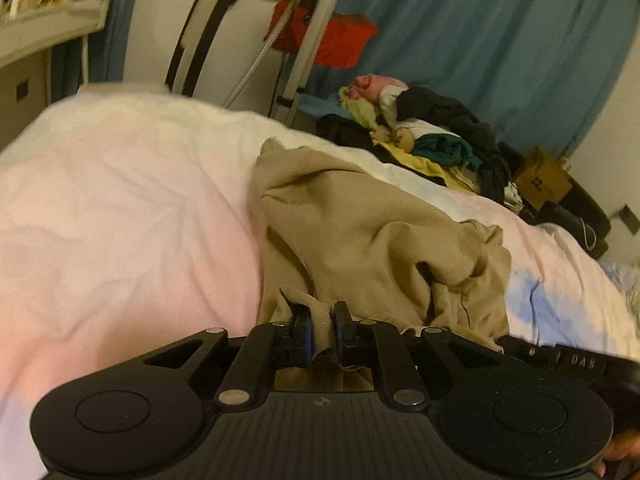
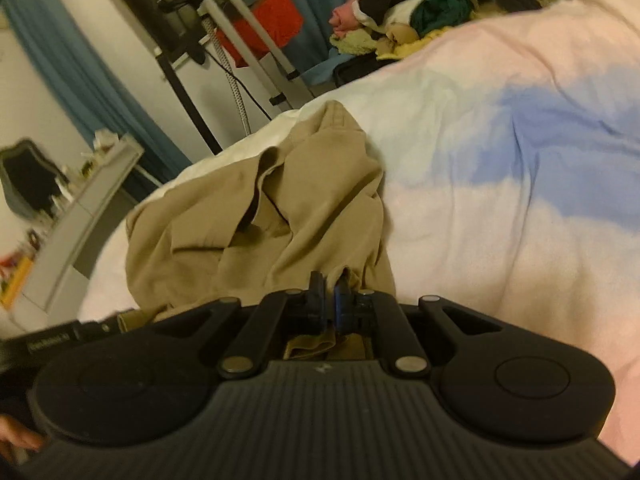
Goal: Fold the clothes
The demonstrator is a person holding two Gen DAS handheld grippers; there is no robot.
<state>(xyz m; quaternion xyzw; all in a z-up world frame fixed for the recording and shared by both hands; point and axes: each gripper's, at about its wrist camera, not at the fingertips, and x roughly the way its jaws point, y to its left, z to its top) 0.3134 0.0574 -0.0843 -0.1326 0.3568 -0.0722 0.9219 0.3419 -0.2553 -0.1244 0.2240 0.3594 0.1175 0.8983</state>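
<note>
Both grippers, left (image 1: 321, 312) & right (image 2: 329, 286), pinched on tan garment (image 1: 360, 232) edge; bedspread (image 1: 120, 200) underneath, clothes pile (image 1: 432, 136) + steamer stand (image 2: 240, 12) behind.

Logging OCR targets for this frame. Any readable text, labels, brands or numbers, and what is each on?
"DAB" or "8VD"-like raised characters, mirrored or upside down, not surely readable: on the other gripper's black body at the left wrist view's right edge.
White label text, too blurred to read: on the black gripper body at the right wrist view's left edge.
Dark square printed marks, no legible letters: on the cardboard box.
</note>
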